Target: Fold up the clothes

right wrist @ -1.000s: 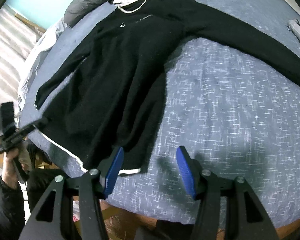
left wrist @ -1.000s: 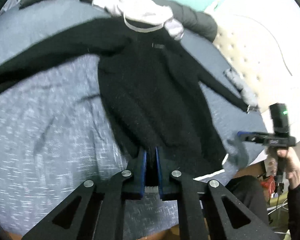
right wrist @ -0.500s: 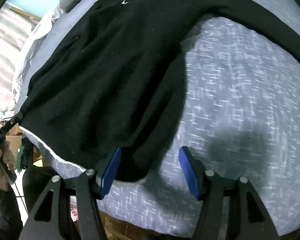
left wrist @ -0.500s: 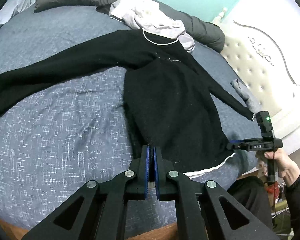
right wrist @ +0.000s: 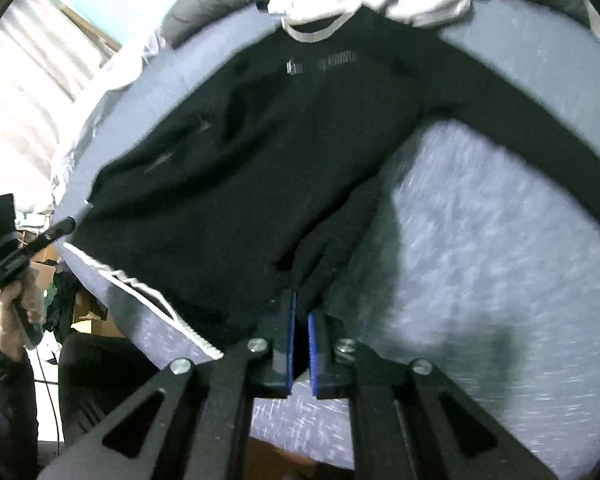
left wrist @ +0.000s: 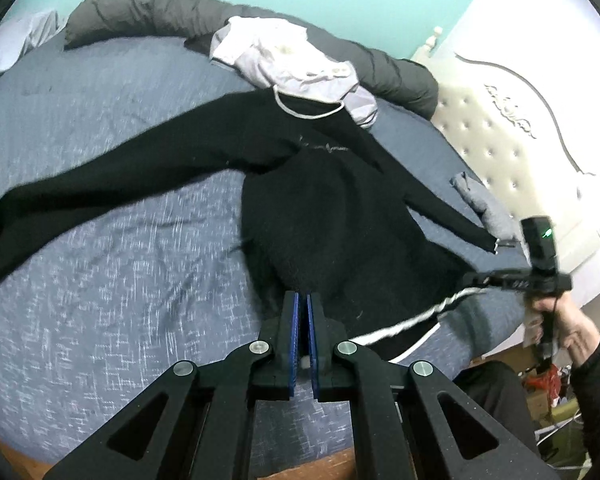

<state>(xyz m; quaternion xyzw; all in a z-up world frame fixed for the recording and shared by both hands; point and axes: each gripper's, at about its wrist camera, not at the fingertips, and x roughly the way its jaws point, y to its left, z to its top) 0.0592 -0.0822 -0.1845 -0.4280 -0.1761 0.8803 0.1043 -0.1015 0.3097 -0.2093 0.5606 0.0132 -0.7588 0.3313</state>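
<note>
One black sweater (left wrist: 332,208) spread on the blue-grey bed (left wrist: 100,280), collar toward the far edge, hem at the near edge. Two sleeves: one stretched out flat toward the left edge in the left wrist view, the other angled toward the headboard side. One white-trimmed collar, one thin white stripe along the hem.

Two grippers. Left gripper (left wrist: 302,304) with blue pads pressed together on the near hem corner of the sweater, a bit of white trim between them. Right gripper (right wrist: 300,312) just closed, pads now pinching a bunched fold of the black hem, the cloth pulled up off the bed between the two grips.

One pale crumpled garment (left wrist: 284,60) heaped at the far edge, touching the collar. One long dark grey bolster (left wrist: 172,12) along that far edge. One small grey item (left wrist: 480,200) near the headboard-side edge, just beside the cuff. One white tufted headboard (left wrist: 500,128).

No containers seen on the bed.
</note>
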